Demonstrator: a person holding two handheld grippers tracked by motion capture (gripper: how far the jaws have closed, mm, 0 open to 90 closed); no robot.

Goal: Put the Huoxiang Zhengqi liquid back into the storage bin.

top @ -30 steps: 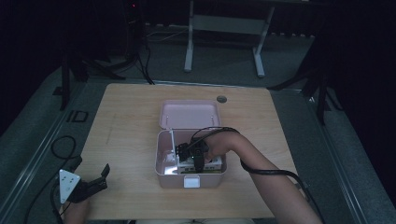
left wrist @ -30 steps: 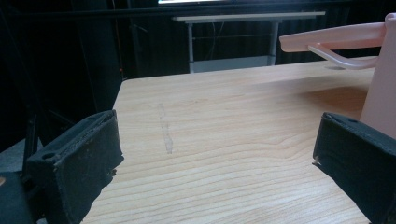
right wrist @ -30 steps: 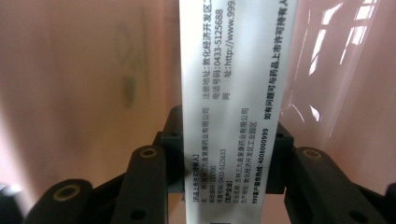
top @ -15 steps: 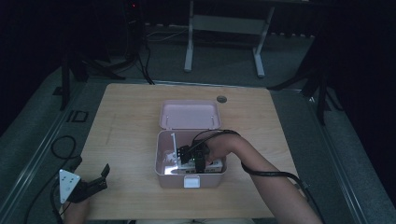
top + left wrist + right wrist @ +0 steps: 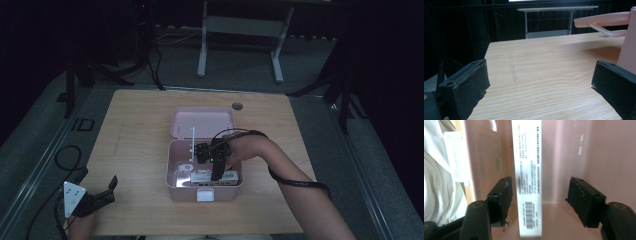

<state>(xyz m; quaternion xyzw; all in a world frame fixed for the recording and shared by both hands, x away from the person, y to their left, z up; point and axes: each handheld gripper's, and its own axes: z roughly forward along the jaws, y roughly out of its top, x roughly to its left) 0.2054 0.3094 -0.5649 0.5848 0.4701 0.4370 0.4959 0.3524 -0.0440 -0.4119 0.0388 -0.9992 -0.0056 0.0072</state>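
An open pink box (image 5: 170, 167) stands mid-table, its lid (image 5: 202, 122) laid back behind it. A white printed carton (image 5: 206, 177) lies inside along the front wall. My right gripper (image 5: 215, 173) points down into the box just above the carton. Its jaws have just been opening. In the right gripper view the carton (image 5: 527, 170) stands between them, close to the left pad, with a wide gap to the right one, so the right gripper (image 5: 540, 187) is open. My left gripper (image 5: 102, 192) rests at the table's near left corner, open and empty (image 5: 541, 72).
The box wall (image 5: 627, 45) and overhanging lid (image 5: 604, 18) sit to the right of the left gripper. A white latch (image 5: 205, 194) is on the box front. A round hole (image 5: 237, 106) marks the far table edge. A black cable (image 5: 295, 182) loops round the right forearm.
The right gripper has let go of the white carton and lifted slightly inside the box, its jaws now apart. The left gripper has stayed where it was.
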